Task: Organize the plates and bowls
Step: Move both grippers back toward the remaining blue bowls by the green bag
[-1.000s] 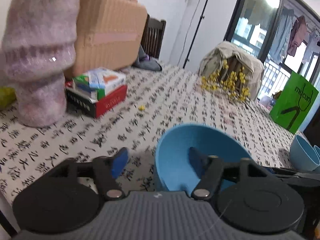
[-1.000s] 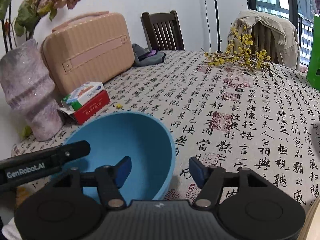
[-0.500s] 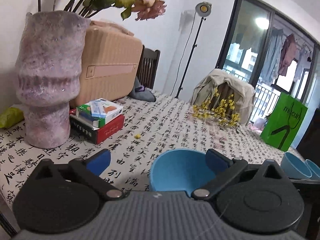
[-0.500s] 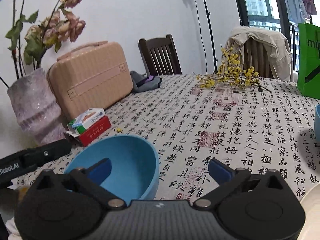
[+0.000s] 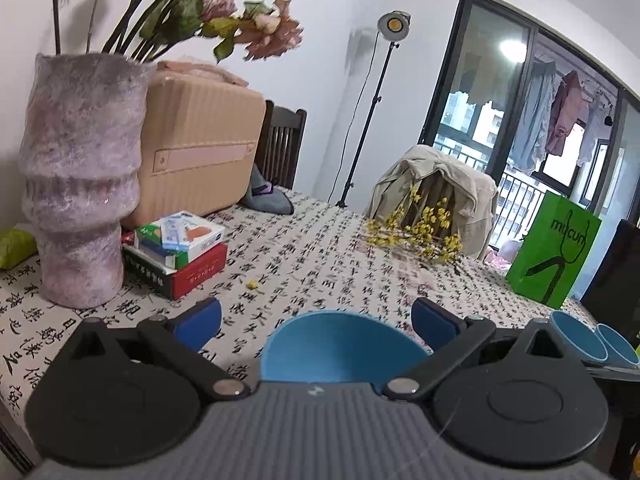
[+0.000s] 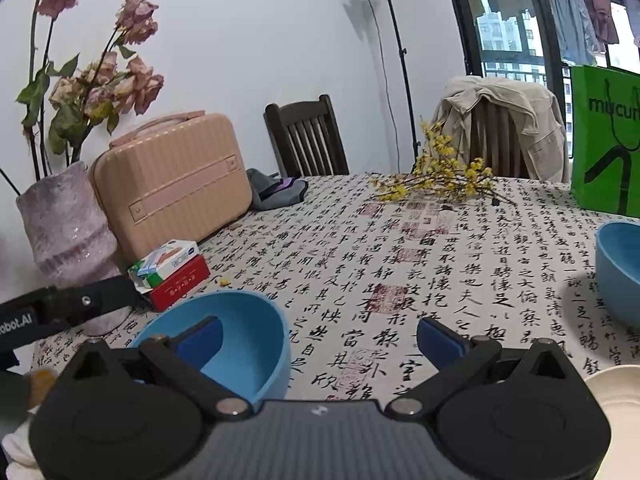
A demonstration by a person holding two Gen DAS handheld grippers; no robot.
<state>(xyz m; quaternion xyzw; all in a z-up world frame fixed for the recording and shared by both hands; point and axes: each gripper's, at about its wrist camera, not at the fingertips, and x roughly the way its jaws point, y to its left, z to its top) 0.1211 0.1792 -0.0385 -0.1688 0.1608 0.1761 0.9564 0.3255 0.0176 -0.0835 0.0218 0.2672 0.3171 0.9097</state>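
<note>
Although both tools have just been opening, neither has hold of anything: the left tool [image 5: 316, 318] stands spread as wide as it goes, and the blue bowl [image 5: 340, 348] sits on the surface just ahead of it, seen between the pads but untouched by them. The right tool [image 6: 318, 336] is equally wide and bare; from its view the same blue bowl [image 6: 224, 340] lies ahead and to its left, behind its left pad, with patterned cloth in the gap between the pads.

Further bowls wait off to the right: two nested blue ones [image 5: 592, 340] well to the right of the left tool, another bowl [image 6: 618, 270] ahead-right of the right tool, and the edge of a white plate [image 6: 616, 396] just beside its right pad.

The bowl looks rigid and smooth, probably light plastic or melamine, so it should not flex but may slip under flat pads. A pinch across the rim wall, one pad inside and one outside, seems the safest hold. The plate, if ceramic, would be heavier and breakable; take it by the raised edge.
</note>
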